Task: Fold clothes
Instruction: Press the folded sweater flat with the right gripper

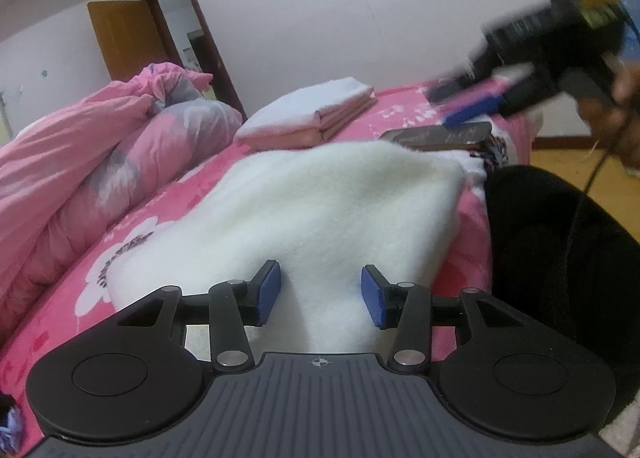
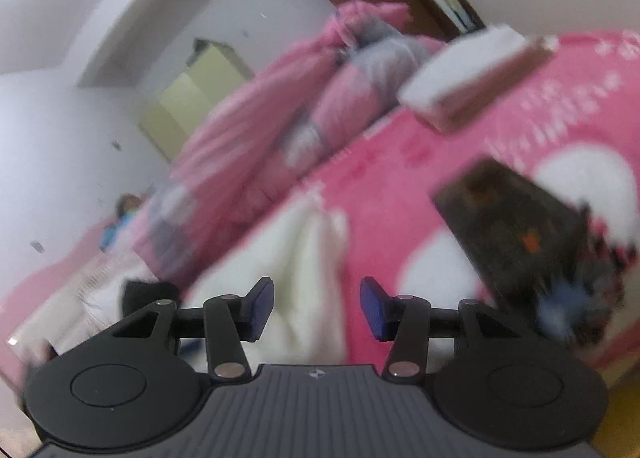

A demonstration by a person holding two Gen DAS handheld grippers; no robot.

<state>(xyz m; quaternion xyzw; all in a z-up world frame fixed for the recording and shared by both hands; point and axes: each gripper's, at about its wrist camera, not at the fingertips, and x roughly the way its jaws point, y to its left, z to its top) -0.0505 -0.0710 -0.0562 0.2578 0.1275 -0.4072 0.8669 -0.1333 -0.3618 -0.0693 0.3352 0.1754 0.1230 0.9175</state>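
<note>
The left gripper (image 1: 320,294) is held with its jaws apart and empty, low over the near end of the white fleece garment (image 1: 320,210), which is spread flat along the near edge of the bed (image 1: 416,106). The right gripper (image 2: 317,308), likewise parted and empty, is raised in the air beyond the garment's far end, blurred. A dark phone (image 1: 440,136) lies just past that end; if fabric were swept over carelessly, it could be dragged off the edge. The thick pile could be pinched in several layers at once.

White fleece garment (image 1: 328,210) on pink bedsheet (image 1: 132,242) printed with white flowers
</note>
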